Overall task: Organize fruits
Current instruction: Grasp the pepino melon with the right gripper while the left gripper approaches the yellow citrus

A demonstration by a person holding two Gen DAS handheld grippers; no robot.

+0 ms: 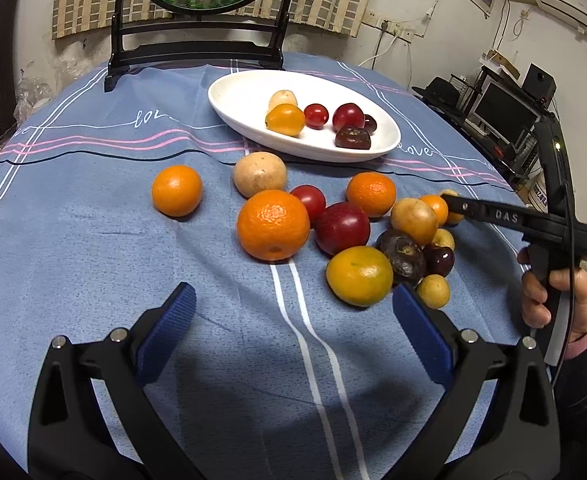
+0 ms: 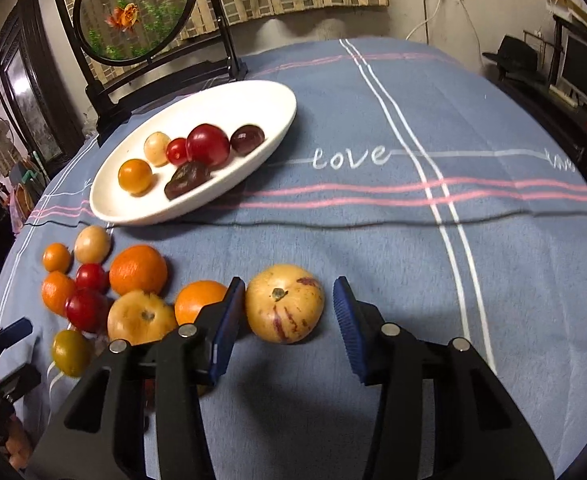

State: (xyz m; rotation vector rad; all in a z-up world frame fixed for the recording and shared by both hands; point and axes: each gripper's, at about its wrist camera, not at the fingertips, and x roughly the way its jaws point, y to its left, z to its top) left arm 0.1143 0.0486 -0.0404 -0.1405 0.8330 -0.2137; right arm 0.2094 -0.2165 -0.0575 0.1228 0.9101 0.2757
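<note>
Yellow-skinned, purple-streaked round fruit (image 2: 284,309) sits on the blue striped tablecloth (image 2: 393,240), between the blue pads of the right gripper (image 2: 289,322). The left pad looks to touch it; the right pad stands apart, so nothing is pinched yet. The step in hand seems to be picking this fruit for the white oval dish (image 2: 141,212), which already holds six small fruits. Next, the jaws need to close, then lift. Both grippers point steeply downward; the left gripper (image 1: 293,332) hangs spread over bare cloth.
</note>
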